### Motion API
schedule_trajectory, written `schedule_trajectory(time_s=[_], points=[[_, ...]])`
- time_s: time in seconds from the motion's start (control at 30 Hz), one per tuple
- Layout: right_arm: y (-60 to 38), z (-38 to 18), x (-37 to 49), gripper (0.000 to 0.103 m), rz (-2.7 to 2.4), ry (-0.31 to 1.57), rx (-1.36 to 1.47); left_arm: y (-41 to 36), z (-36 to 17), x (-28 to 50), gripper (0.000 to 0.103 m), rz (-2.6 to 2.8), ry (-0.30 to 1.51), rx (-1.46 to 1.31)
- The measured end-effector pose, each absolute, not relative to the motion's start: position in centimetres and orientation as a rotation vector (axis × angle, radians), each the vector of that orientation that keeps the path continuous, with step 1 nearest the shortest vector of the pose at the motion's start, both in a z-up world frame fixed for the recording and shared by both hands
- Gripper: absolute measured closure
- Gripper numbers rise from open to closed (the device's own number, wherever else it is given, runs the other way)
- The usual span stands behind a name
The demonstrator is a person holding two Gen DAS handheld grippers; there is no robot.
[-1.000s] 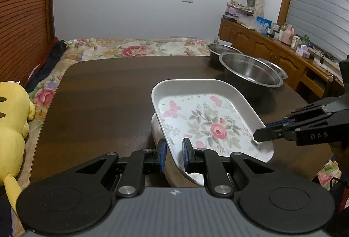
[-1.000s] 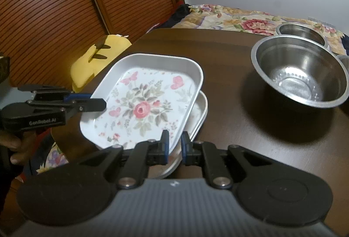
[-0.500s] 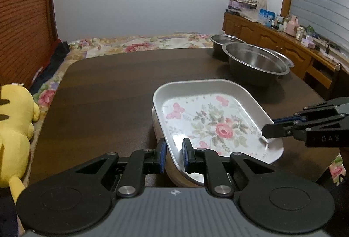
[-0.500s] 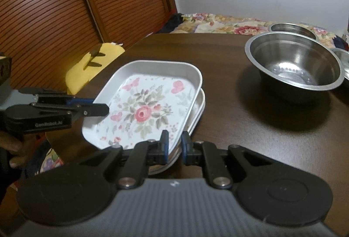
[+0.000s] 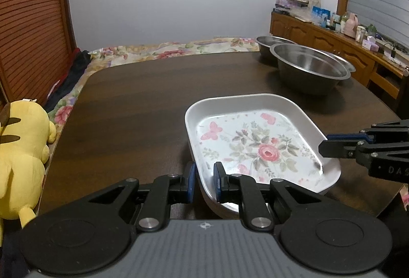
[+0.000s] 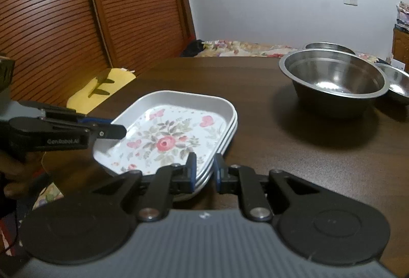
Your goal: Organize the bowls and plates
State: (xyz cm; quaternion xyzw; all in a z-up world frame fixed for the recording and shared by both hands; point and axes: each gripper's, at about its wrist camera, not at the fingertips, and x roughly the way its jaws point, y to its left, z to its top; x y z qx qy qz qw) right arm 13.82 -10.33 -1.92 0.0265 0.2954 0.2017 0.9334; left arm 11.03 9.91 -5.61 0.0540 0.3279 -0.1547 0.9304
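A white rectangular plate with a rose print (image 5: pixel 258 145) (image 6: pixel 168 140) lies nested on top of other like plates on the dark wooden table (image 5: pixel 143 104). My left gripper (image 5: pixel 204 180) grips the plate's near-left rim; it also shows in the right wrist view (image 6: pixel 112 128). My right gripper (image 6: pixel 204 170) grips the opposite rim and shows in the left wrist view (image 5: pixel 326 146). A large steel bowl (image 5: pixel 310 68) (image 6: pixel 332 78) stands at the far right, with a smaller steel bowl (image 5: pixel 273 44) behind it.
A third steel bowl (image 6: pixel 397 82) sits beside the large one. A yellow plush toy (image 5: pixel 18 157) lies off the table's left edge. A wooden sideboard (image 5: pixel 332 47) with clutter runs along the right wall. A floral bed (image 5: pixel 166 51) lies beyond the table.
The floral plate has come down from a tilted, raised position and now sits nested on the stack. Both grippers lowered with it and still hold its rims.
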Motion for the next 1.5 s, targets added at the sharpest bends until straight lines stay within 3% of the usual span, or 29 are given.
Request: schedule_trajectory(time_s=[0.6,0.9,1.23,1.37,1.43,1.5], points=[[-10.5,-2.4,14.2,0.087,0.419,0.591,0.097,10.4,-5.5,11.2,0.085,-0.282,0.661,0.072],[-13.0,0.1,13.7,0.087,0.366,0.502,0.107,9.7,-3.1,12.2,0.068,-0.294,0.597,0.052],[-19.1,1.5,15.1,0.087,0.219,0.408,0.105,5.2,-1.6,14.6,0.067,-0.366,0.540,0.060],[-20.7,1.7,15.9,0.087,0.170,0.372,0.092,3.2,-1.4,16.0,0.059,-0.391,0.529,0.063],[-21.5,1.4,16.3,0.080,0.148,0.360,0.101,2.3,-1.3,16.7,0.059,-0.406,0.529,0.070],[-22.2,0.9,16.7,0.065,0.124,0.352,0.110,1.4,-1.2,17.3,0.059,-0.414,0.527,0.078]])
